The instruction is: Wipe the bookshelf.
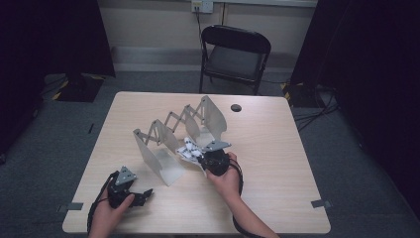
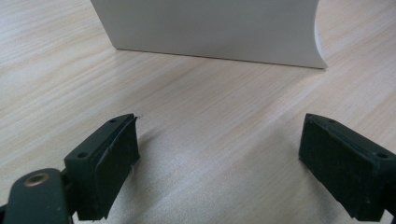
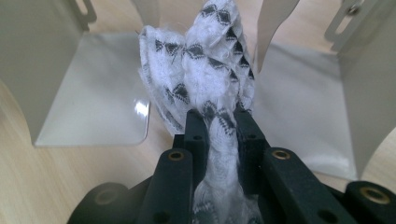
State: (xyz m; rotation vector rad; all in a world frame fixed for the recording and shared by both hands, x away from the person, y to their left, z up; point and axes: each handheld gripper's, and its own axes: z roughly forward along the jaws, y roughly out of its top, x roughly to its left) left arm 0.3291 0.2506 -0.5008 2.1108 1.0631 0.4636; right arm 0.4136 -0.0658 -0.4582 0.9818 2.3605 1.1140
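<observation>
A white cloth with black diamond marks (image 1: 189, 148) (image 3: 201, 60) is bunched up between two plates of a grey metal accordion rack (image 1: 173, 134) that stands across the middle of the table. My right gripper (image 1: 203, 155) (image 3: 219, 116) is shut on this cloth, and the fabric rises in a crumpled wad from its black jaws, just above the rack's base plates (image 3: 93, 93). My left gripper (image 1: 144, 194) (image 2: 219, 126) rests low over the wood near the front left of the table. Its jaws stand wide open with nothing between them, facing the rack's nearest plate (image 2: 210, 28).
The light wooden table (image 1: 277, 148) has a round cable hole (image 1: 236, 107) at the back. A black folding chair (image 1: 234, 54) stands behind it. Tape marks (image 1: 322, 203) lie on the grey floor by the front corners.
</observation>
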